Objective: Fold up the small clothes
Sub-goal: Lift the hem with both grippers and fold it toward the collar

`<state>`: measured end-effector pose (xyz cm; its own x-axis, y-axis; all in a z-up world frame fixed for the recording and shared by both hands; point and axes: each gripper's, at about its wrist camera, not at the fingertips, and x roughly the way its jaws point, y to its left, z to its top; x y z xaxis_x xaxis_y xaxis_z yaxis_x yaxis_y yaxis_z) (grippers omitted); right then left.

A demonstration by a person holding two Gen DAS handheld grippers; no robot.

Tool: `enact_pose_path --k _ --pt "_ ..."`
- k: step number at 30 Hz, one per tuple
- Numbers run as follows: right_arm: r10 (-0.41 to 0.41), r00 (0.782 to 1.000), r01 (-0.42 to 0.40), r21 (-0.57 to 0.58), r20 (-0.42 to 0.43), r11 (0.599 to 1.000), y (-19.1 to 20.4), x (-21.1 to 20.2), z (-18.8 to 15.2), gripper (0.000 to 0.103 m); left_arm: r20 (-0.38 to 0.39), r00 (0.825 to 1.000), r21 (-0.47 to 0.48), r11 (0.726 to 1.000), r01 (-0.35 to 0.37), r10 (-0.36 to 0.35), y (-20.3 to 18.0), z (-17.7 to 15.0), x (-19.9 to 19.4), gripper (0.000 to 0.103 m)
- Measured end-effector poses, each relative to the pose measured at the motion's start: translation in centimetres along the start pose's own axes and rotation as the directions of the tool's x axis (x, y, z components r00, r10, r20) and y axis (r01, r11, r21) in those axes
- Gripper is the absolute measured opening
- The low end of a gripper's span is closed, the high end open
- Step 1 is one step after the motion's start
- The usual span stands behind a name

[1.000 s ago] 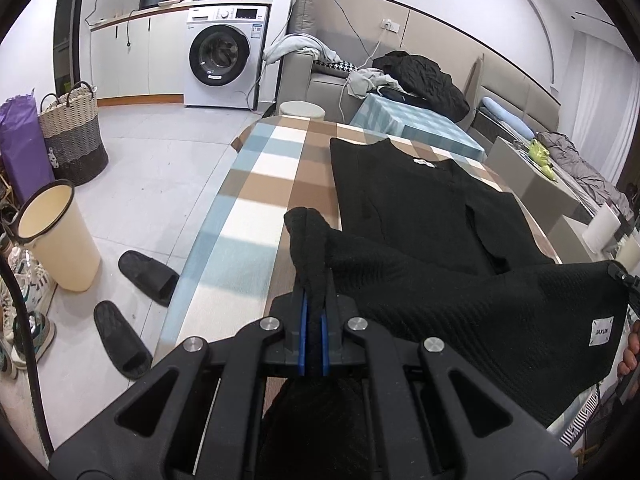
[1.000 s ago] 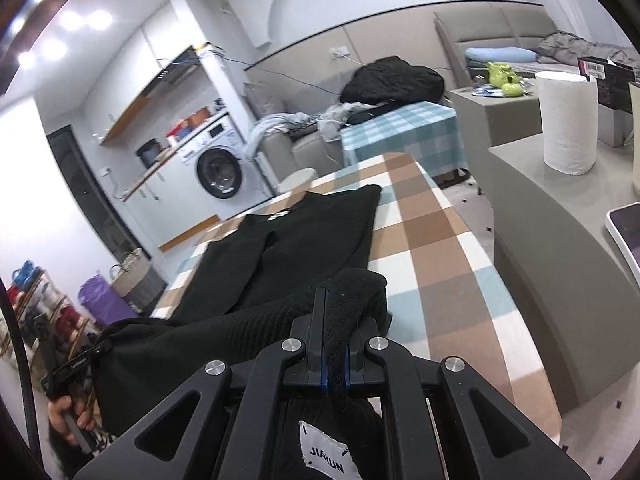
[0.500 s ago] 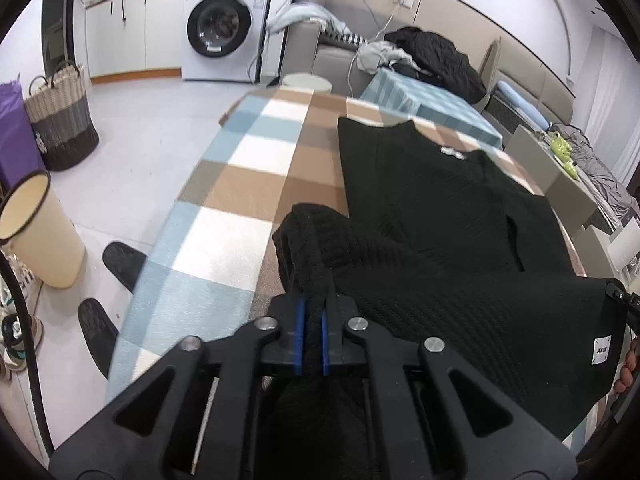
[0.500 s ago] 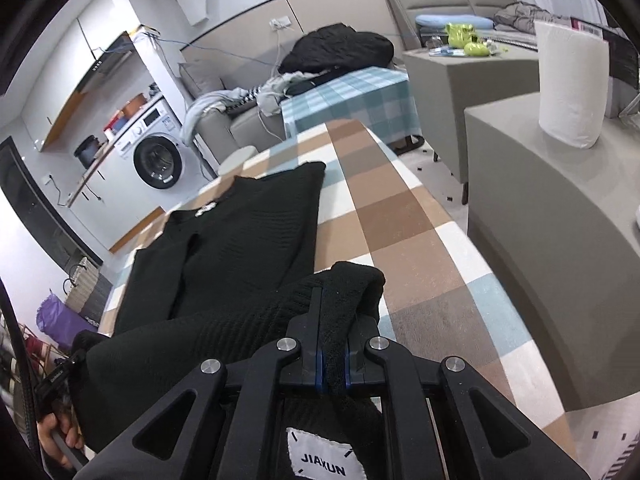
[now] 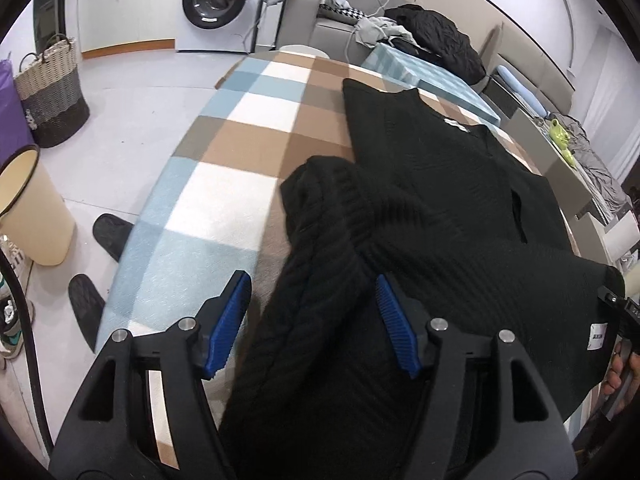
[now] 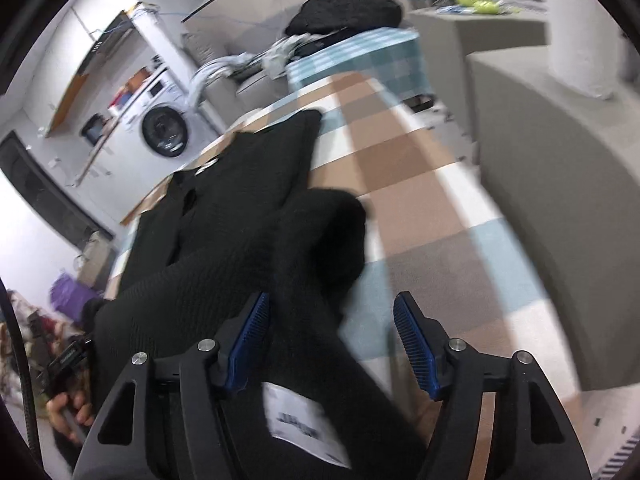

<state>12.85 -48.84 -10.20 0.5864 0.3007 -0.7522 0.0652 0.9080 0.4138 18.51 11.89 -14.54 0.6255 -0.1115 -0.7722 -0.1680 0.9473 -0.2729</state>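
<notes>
Black sweater (image 5: 432, 184), collar far, lengthwise

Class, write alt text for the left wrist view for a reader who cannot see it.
The left gripper is opening, its blue pads apart around a bunched corner of a black knit garment spread over a checked table cover. Behind are a washing machine and a woven basket.

Motion blur smears the right wrist view, leaving the white sewn-in label (image 6: 304, 428) on the black ribbed knit garment (image 6: 240, 248) unreadable. In the left wrist view, the person's fingers (image 5: 618, 368) are cut off at the right edge.
</notes>
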Motion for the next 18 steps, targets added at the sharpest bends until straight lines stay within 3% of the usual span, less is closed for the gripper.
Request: enact_pose_path --k 3,6,10,14,18 --pt "0.020 0.999 -0.021 -0.055 -0.028 0.998 1.8 1.6 0.1 0.065 -0.015 1.000 0.011 1.000 0.019 -0.019 -0.8 0.5 0.7 0.059" --pt "-0.031 0.999 0.028 -0.107 -0.033 0.994 3.3 2.8 0.2 0.058 -0.027 0.998 0.019 0.998 0.064 -0.064 -1.5 0.6 1.2 0.038" --pt "-0.070 0.997 0.062 -0.144 -0.045 0.988 3.9 3.3 0.3 0.052 -0.017 0.997 0.060 0.995 0.079 -0.078 -2.4 0.7 1.2 0.021" --pt "-0.087 0.995 0.077 -0.192 -0.048 0.978 4.6 3.4 0.0 0.037 -0.016 0.998 0.099 0.993 0.062 -0.061 -3.1 0.7 0.9 0.017" --pt "-0.097 0.994 0.084 -0.215 -0.053 0.973 4.8 3.2 -0.2 0.032 -0.017 0.998 0.113 0.992 0.056 -0.055 -3.2 0.3 0.5 0.013"
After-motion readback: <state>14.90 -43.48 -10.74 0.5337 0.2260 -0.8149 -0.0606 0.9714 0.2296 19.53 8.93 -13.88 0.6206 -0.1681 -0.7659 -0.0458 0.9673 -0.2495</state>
